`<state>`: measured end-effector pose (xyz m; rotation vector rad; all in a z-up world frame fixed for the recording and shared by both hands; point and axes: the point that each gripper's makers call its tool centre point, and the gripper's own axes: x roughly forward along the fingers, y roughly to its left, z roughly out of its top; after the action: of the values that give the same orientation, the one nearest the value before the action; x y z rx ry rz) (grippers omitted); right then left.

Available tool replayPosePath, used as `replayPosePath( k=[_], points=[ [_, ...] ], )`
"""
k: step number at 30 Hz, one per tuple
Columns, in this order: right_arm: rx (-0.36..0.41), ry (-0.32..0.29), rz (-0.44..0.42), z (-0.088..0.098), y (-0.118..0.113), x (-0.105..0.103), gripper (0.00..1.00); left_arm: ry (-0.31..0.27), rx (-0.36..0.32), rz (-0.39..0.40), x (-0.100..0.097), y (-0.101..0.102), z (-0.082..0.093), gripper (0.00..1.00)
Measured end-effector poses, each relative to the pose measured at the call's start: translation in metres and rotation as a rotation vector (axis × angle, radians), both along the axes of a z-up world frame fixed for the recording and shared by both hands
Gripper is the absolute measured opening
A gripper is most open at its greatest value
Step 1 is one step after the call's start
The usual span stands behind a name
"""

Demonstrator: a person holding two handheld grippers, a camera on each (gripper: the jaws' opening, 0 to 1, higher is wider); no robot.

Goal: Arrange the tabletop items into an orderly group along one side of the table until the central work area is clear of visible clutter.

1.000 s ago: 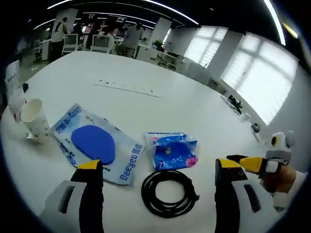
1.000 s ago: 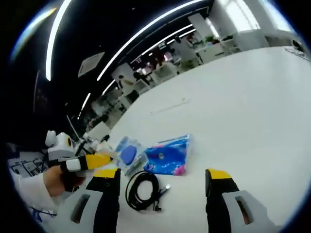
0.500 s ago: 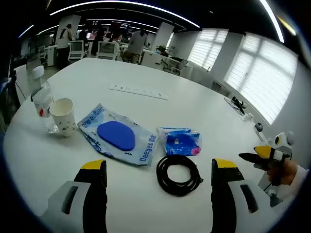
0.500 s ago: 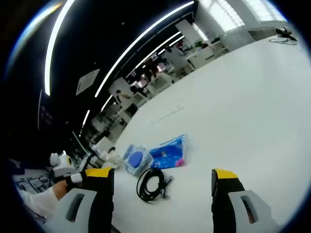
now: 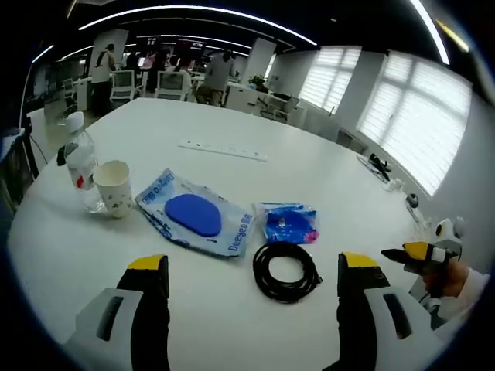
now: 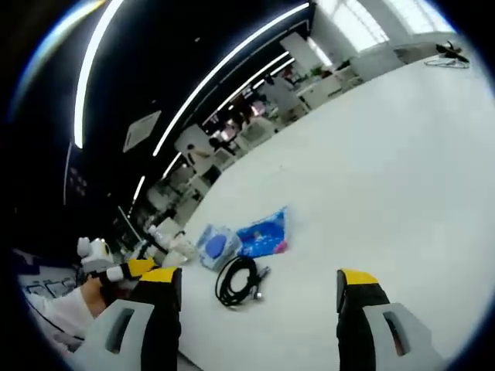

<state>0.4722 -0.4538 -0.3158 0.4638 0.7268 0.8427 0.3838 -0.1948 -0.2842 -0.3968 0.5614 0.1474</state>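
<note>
On the white table [image 5: 232,100] lie a coiled black cable [image 5: 287,271], a blue floral pouch [image 5: 288,224] and a blue pad in a clear printed bag [image 5: 195,216]. A paper cup [image 5: 114,188] and a plastic bottle [image 5: 80,162] stand at the left. My left gripper [image 5: 254,270] is open, held above the near edge short of the cable. The right gripper's yellow tip [image 5: 418,252] comes in from the right. In the right gripper view my right gripper [image 6: 257,280] is open, with the cable [image 6: 237,280], pouch [image 6: 261,233] and bag [image 6: 214,244] beyond it.
A flush power strip [image 5: 223,150] runs across the table's middle. Dark cables [image 5: 375,165] lie near the far right edge. Office desks, chairs and people stand behind the table. Wide bare tabletop [image 6: 387,154] stretches to the right in the right gripper view.
Both cameras have pulled back and up from the items, which look smaller now. The bottle and cup have come further into the left gripper view. Both grippers stay open.
</note>
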Motion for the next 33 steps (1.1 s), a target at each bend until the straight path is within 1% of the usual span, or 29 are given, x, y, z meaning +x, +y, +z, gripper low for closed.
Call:
replayPosePath(
  k=[1, 2, 3, 4, 6, 8, 10, 11, 12, 13, 15, 16, 17, 18, 19, 20, 22, 23, 25, 27, 28, 29, 30, 33],
  points=[
    [-0.024, 0.014, -0.002, -0.007, -0.002, -0.001, 0.83, -0.006, -0.002, -0.001, 0.001, 0.003, 0.0, 0.92],
    [-0.029, 0.015, -0.005, -0.009, -0.003, -0.001, 0.82, -0.007, -0.002, -0.001, 0.002, 0.004, -0.001, 0.92],
    [-0.038, 0.016, -0.023, -0.013, -0.003, -0.001, 0.82, -0.009, -0.004, -0.008, -0.001, 0.011, -0.005, 0.92],
    [-0.038, 0.019, -0.036, -0.016, -0.002, 0.001, 0.82, -0.007, -0.007, -0.013, -0.002, 0.014, -0.006, 0.92],
    [-0.04, 0.02, -0.059, -0.014, 0.002, 0.0, 0.82, -0.001, -0.008, -0.028, -0.007, 0.024, -0.01, 0.92],
    [-0.046, 0.003, -0.065, -0.008, 0.015, -0.007, 0.82, 0.003, 0.011, -0.068, -0.015, 0.03, -0.01, 0.92],
    [-0.052, -0.011, -0.063, -0.008, 0.028, -0.011, 0.81, 0.011, 0.034, -0.095, -0.022, 0.042, -0.012, 0.91],
    [-0.054, -0.01, -0.063, -0.008, 0.034, -0.014, 0.8, 0.026, 0.04, -0.105, -0.029, 0.05, -0.014, 0.91],
    [-0.06, 0.008, -0.069, -0.01, 0.044, -0.02, 0.8, 0.033, 0.039, -0.11, -0.034, 0.056, -0.014, 0.9],
    [-0.059, 0.025, -0.077, -0.01, 0.051, -0.025, 0.78, 0.024, 0.035, -0.107, -0.038, 0.067, -0.011, 0.9],
    [-0.041, 0.02, -0.105, -0.005, 0.069, -0.033, 0.77, -0.001, 0.043, -0.116, -0.04, 0.078, -0.007, 0.9],
    [-0.033, 0.025, -0.12, -0.005, 0.082, -0.039, 0.76, 0.0, 0.05, -0.123, -0.04, 0.082, -0.008, 0.89],
    [-0.027, 0.031, -0.127, -0.005, 0.089, -0.041, 0.75, 0.013, 0.059, -0.125, -0.042, 0.092, -0.011, 0.88],
    [-0.023, 0.042, -0.131, -0.007, 0.095, -0.042, 0.75, 0.028, 0.056, -0.123, -0.043, 0.1, -0.015, 0.87],
    [-0.022, 0.049, -0.134, -0.008, 0.1, -0.044, 0.74, 0.028, 0.05, -0.123, -0.042, 0.107, -0.018, 0.86],
    [-0.021, 0.055, -0.137, -0.007, 0.11, -0.049, 0.73, 0.019, 0.032, -0.12, -0.04, 0.113, -0.018, 0.85],
    [-0.018, 0.054, -0.132, -0.004, 0.117, -0.052, 0.73, 0.012, 0.02, -0.124, -0.034, 0.12, -0.022, 0.85],
    [-0.024, 0.037, -0.106, -0.001, 0.123, -0.054, 0.73, 0.009, 0.02, -0.128, -0.032, 0.122, -0.023, 0.85],
    [-0.043, 0.018, -0.092, 0.003, 0.126, -0.055, 0.72, 0.002, 0.029, -0.149, -0.027, 0.118, -0.021, 0.85],
    [-0.053, 0.006, -0.08, 0.003, 0.127, -0.054, 0.71, -0.004, 0.038, -0.171, -0.019, 0.116, -0.026, 0.84],
    [-0.058, 0.006, -0.082, 0.003, 0.126, -0.053, 0.71, 0.006, 0.039, -0.184, -0.016, 0.115, -0.031, 0.83],
    [-0.065, 0.007, -0.087, 0.002, 0.125, -0.052, 0.71, 0.02, 0.035, -0.187, -0.016, 0.108, -0.033, 0.82],
    [-0.068, 0.008, -0.093, 0.001, 0.124, -0.05, 0.7, 0.025, 0.033, -0.187, -0.015, 0.107, -0.034, 0.81],
    [-0.071, 0.012, -0.099, 0.002, 0.128, -0.05, 0.68, 0.023, 0.055, -0.185, -0.008, 0.104, -0.038, 0.78]
  ],
)
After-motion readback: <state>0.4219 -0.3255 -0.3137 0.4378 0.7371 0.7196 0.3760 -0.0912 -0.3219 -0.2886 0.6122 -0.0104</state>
